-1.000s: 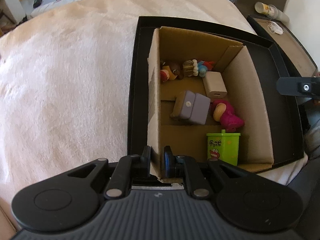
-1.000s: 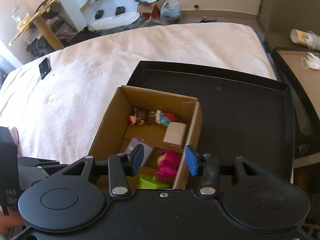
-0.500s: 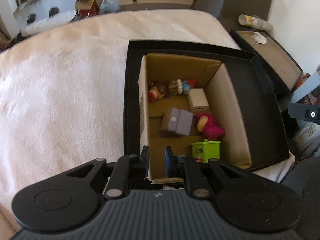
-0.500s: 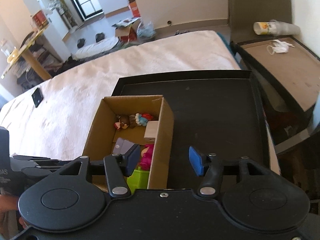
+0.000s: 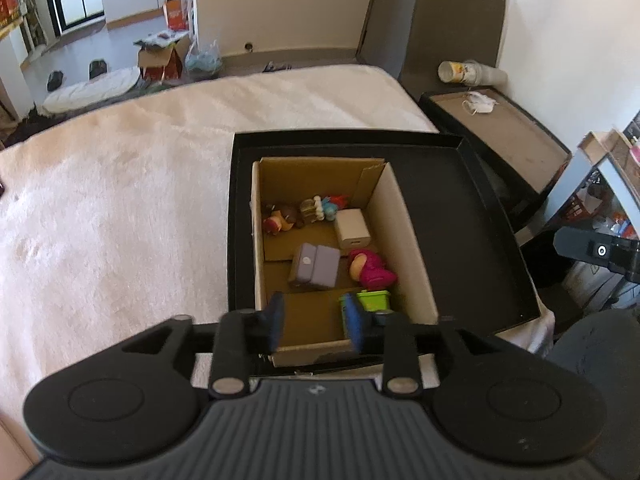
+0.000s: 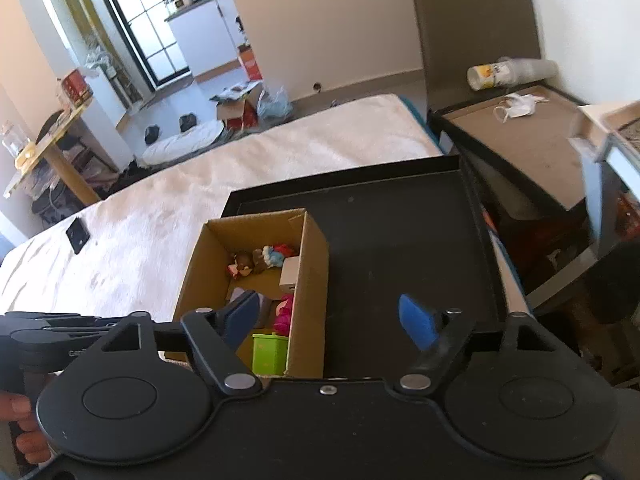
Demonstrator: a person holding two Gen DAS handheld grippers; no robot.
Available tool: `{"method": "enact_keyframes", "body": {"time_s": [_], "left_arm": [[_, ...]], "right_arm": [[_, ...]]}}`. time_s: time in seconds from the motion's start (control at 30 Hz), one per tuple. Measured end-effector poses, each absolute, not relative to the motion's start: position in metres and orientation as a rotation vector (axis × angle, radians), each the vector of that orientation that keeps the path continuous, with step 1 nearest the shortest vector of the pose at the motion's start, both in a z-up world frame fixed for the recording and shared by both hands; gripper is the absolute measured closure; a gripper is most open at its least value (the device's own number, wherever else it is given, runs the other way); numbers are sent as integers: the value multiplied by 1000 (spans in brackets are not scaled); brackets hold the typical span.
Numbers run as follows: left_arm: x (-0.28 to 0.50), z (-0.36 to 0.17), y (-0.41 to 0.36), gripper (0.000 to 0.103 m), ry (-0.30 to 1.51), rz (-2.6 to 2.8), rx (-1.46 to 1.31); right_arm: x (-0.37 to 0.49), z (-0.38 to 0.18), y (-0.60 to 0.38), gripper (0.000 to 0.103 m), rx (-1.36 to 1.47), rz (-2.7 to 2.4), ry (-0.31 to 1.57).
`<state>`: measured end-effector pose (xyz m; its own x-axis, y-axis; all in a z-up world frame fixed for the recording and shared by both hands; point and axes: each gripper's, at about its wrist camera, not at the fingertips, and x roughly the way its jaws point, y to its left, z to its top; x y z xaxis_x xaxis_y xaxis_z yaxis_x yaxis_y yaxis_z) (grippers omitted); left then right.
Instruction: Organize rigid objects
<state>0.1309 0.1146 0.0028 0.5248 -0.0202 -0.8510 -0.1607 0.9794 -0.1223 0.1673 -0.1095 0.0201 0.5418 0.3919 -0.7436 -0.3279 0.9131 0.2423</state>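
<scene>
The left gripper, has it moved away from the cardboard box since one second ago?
Yes. The left gripper has pulled back from the cardboard box; its fingers, earlier pinching the near wall, are opening.

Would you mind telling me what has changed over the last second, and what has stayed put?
Both claws let go of the cardboard box: the left claw released the near-left wall, the right claw the right wall. Both are opening with nothing gripped and have pulled up and back. The box stayed in the black tray, and the toys inside did not shift.
</scene>
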Motion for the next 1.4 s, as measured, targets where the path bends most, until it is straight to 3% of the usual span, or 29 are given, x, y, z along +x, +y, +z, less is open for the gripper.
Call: {"method": "enact_keyframes", "body": {"time_s": [0.2,0.27,0.47,0.8,1.4], "left_arm": [[114,16,104,37,962,78,-191],[109,20,100,32,943,67,-186],[91,33,93,20,884,41,-168],[62,48,81,5,826,31,-112],[26,45,72,1,814,8,-82]], "right_arm": [[147,27,-125,12,105,394,855],[139,29,-131,5,102,368,837],[115,34,-142,0,114,297,801],[72,41,-152,0,135,210,735],[22,31,-149,0,96,127,678]]}}
